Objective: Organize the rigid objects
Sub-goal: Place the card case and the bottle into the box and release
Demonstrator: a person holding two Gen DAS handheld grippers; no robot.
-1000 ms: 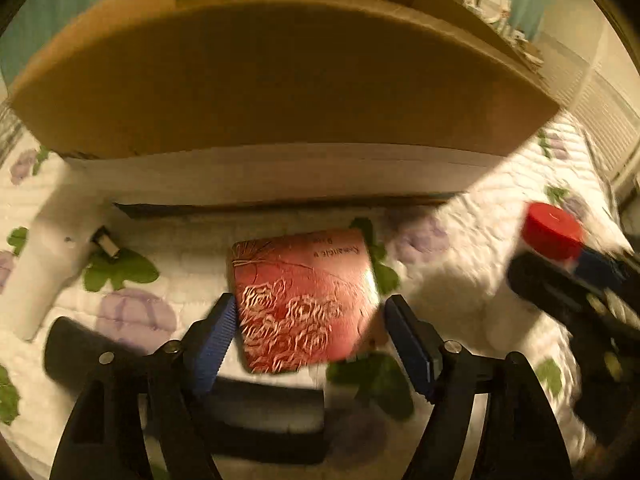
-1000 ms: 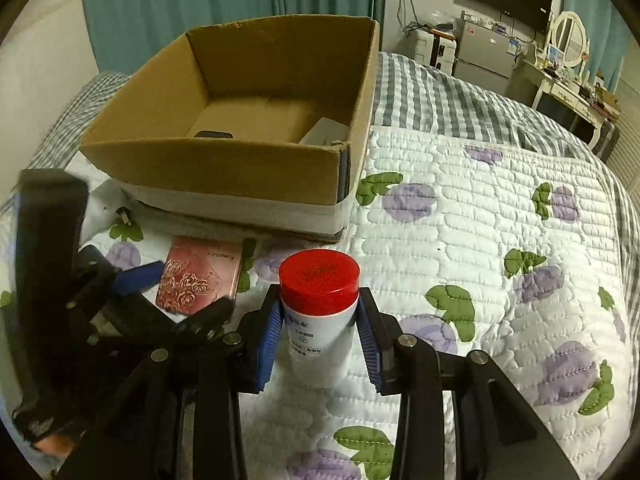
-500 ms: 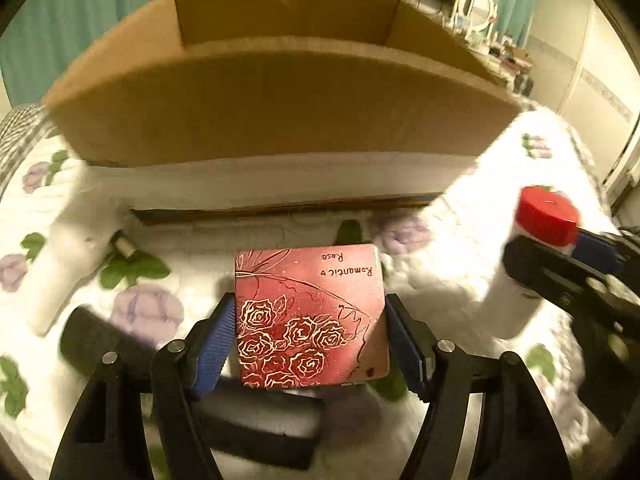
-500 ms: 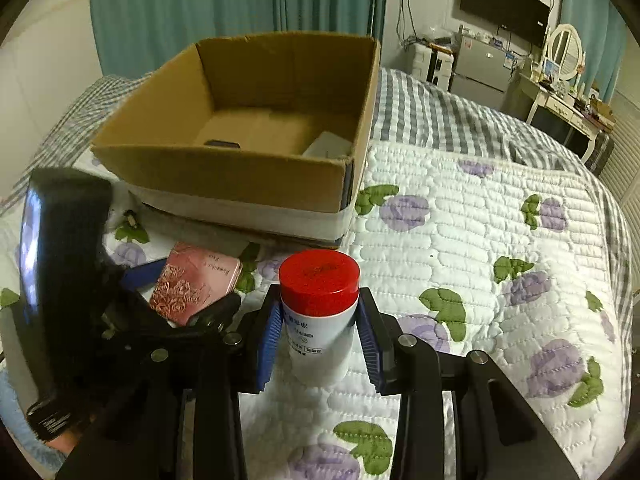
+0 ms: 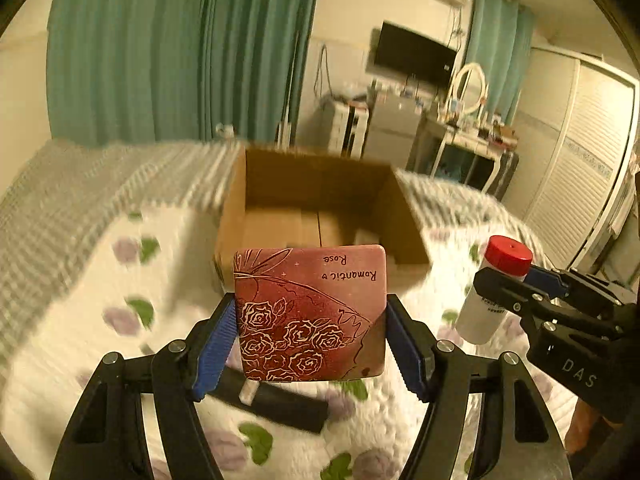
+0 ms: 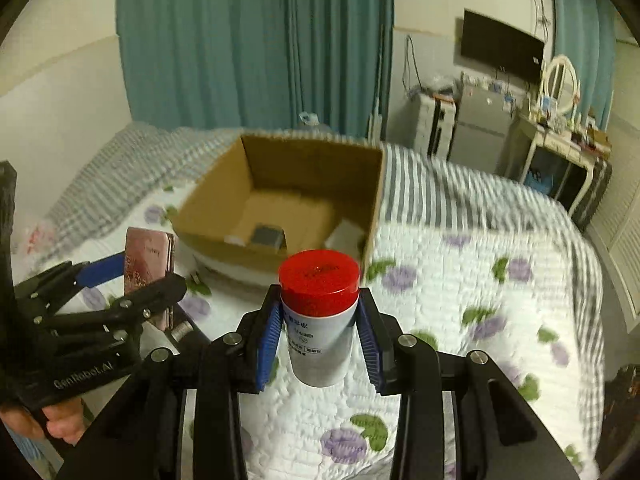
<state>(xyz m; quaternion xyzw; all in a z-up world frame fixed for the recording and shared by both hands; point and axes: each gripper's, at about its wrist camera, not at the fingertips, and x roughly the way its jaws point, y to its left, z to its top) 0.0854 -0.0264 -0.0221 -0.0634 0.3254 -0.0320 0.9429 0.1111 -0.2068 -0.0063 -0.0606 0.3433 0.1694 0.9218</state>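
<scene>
My left gripper (image 5: pixel 310 344) is shut on a red tin (image 5: pixel 310 312) with a rose pattern and holds it in the air in front of an open cardboard box (image 5: pixel 320 216) on the bed. The tin also shows in the right wrist view (image 6: pixel 146 268). My right gripper (image 6: pixel 318 344) is shut on a white bottle with a red cap (image 6: pixel 318 316), lifted above the quilt; the bottle also shows in the left wrist view (image 5: pixel 494 288). The box (image 6: pixel 280 200) holds a dark small object (image 6: pixel 266 236) and a white one (image 6: pixel 346 236).
A black bar-shaped object (image 5: pixel 276 402) lies on the flowered quilt (image 6: pixel 460 280) below the left gripper. A striped blanket (image 5: pixel 80 184) covers the far part of the bed. Furniture and a mirror (image 6: pixel 558 84) stand by the far wall.
My left gripper closed on the red tin and lifted it off the quilt to box height. My right gripper rose with the bottle.
</scene>
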